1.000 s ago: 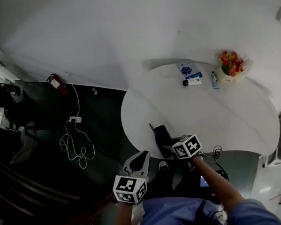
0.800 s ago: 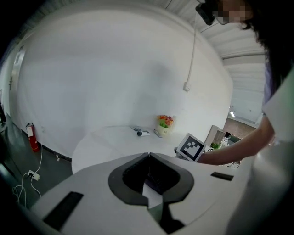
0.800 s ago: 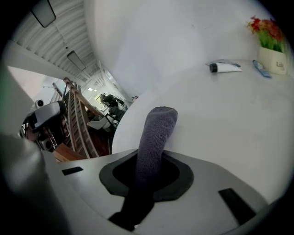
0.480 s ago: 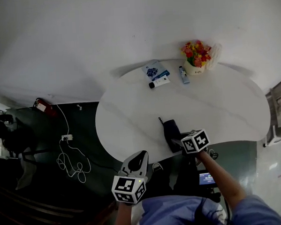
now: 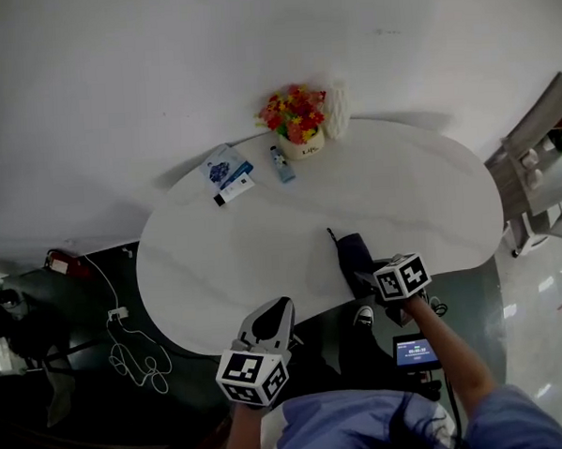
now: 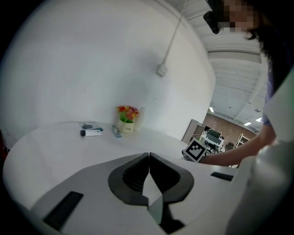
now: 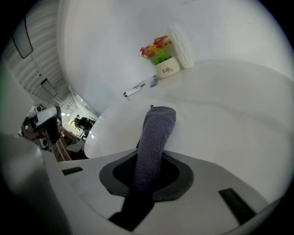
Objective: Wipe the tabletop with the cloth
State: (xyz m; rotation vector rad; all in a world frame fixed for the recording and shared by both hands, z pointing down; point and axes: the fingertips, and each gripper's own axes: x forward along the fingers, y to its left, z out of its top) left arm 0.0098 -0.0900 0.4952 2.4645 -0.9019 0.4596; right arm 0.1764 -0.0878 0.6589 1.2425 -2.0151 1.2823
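A dark grey cloth [image 5: 354,256] lies on the white oval tabletop [image 5: 264,257] near its front edge; in the right gripper view the cloth [image 7: 154,137] runs back between the jaws. My right gripper [image 5: 369,282] is shut on the cloth's near end, at the table's front edge. My left gripper [image 5: 276,315] hovers at the front edge to the left, its jaws closed together with nothing in them; the left gripper [image 6: 148,169] looks across the table.
A pot of flowers [image 5: 297,124] stands at the table's far edge, with a small tube [image 5: 280,163], a blue-and-white packet [image 5: 224,167] and another tube [image 5: 234,188] beside it. Cables [image 5: 128,349] lie on the dark floor at left. A chair [image 5: 533,187] stands at right.
The head view has swung, so the table now sits more to the left and centre. The right gripper still holds the cloth on the table; the left gripper stays at the front edge.
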